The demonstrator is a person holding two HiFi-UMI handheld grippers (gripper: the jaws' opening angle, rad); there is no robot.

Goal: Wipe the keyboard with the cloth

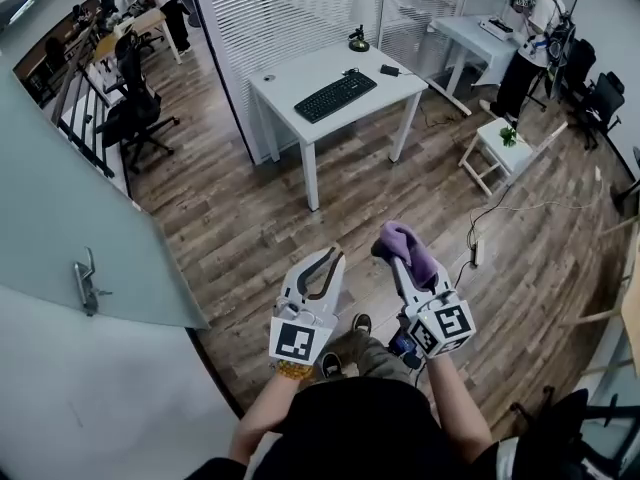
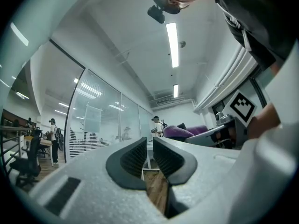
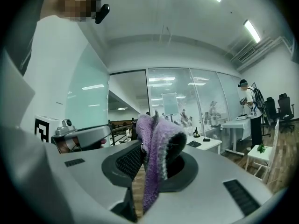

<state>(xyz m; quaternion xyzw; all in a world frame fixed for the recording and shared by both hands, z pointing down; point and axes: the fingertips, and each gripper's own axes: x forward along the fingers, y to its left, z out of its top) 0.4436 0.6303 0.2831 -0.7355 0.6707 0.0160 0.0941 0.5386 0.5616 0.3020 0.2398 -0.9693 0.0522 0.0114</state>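
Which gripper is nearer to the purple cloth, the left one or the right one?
Right. The right gripper holds the cloth between its jaws. The left gripper is shut and empty beside it, apart from the cloth.

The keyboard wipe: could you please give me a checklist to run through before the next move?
1. Cloth clamped by the right gripper: ok.
2. Cloth sticks out past the jaws for wiping: ok.
3. Left gripper shut, nothing between its jaws: ok.
4. Keyboard within reach: not ok; it lies on the white desk across the floor.
5. Dirt on the keyboard: cannot tell.
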